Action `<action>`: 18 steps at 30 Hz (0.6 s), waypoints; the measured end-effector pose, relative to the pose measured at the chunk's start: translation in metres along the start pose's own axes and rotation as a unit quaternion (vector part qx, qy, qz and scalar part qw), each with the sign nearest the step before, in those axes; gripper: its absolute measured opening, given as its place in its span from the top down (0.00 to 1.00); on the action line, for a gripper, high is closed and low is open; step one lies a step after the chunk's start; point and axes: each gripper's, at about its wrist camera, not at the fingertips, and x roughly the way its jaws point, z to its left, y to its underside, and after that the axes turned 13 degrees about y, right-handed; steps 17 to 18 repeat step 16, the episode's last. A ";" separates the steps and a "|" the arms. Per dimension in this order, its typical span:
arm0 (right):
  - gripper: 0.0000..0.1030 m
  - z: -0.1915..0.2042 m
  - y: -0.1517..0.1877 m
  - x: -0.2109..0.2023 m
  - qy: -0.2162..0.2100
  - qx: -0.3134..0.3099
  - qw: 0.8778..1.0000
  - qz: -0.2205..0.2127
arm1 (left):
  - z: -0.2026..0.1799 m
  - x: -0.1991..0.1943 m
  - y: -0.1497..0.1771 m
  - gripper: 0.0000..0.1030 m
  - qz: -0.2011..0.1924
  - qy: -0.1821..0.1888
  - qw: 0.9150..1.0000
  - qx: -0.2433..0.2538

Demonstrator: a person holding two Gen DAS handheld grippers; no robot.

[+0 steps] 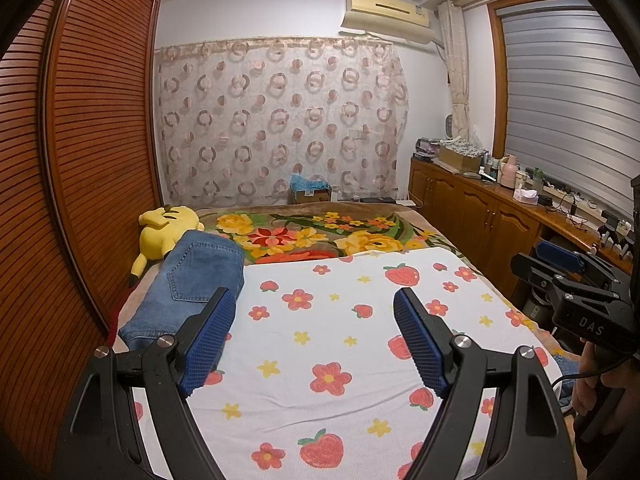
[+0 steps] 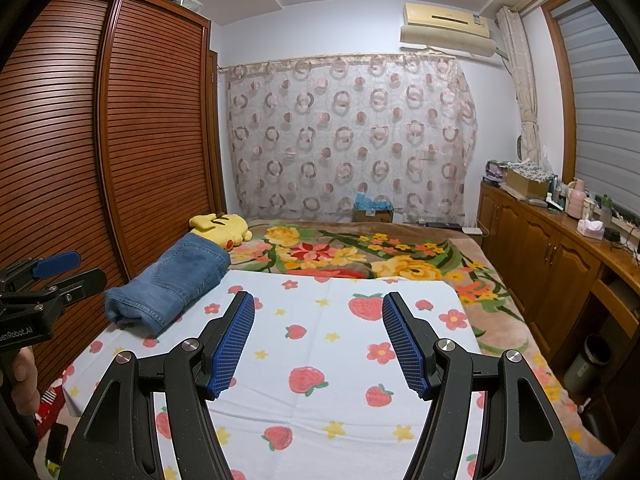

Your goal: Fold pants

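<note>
1. Pants point(image 1: 196, 280) lie already folded into a thick bundle at the left edge of the sheet point(image 1: 320, 320), just in front of the plush point(image 1: 164, 236) and close to the wardrobe point(image 1: 80, 160); the job looks about done.
2. Left gripper point(image 1: 314, 340) hangs over the sheet with jaws spread and nothing between them. Right gripper point(image 2: 318, 344) does the same, jaws apart and empty, well clear of the denim.
3. Risk: the bundle sits partly off the sheet near the bed's edge. A nudge from the left gripper's near finger, which looks close to it, could likely roll it toward the wardrobe gap.
4. Risk: the top layer is loose and rounded. Snagging it with a pad would probably flip the fold open.
5. Risk: the sheet is light. Dragging either gripper low across it may bunch it and tug the pants along.
6. Risk: the two grippers are near each other, so a careless swing could knock them together.
</note>
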 end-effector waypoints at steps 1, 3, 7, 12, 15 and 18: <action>0.33 0.000 0.001 0.000 0.000 0.000 1.000 0.000 | 0.000 0.000 0.000 0.20 0.000 0.000 1.000 0.000; 0.33 0.000 0.000 0.000 0.000 0.000 1.000 0.000 | 0.000 0.000 0.000 0.20 0.000 0.000 1.000 0.000; 0.33 0.000 0.000 0.000 -0.001 0.001 1.000 0.000 | 0.001 0.000 0.000 0.20 0.000 0.000 1.000 -0.001; 0.33 0.000 0.001 0.000 0.000 0.001 1.000 0.000 | 0.001 0.000 0.000 0.20 0.000 0.001 1.000 -0.001; 0.33 0.000 0.000 0.000 -0.001 0.001 1.000 0.001 | 0.002 -0.001 0.000 0.20 0.000 0.001 1.000 -0.001; 0.33 0.000 0.000 0.000 0.000 0.001 1.000 0.000 | 0.002 -0.001 0.000 0.20 0.000 0.001 1.000 -0.001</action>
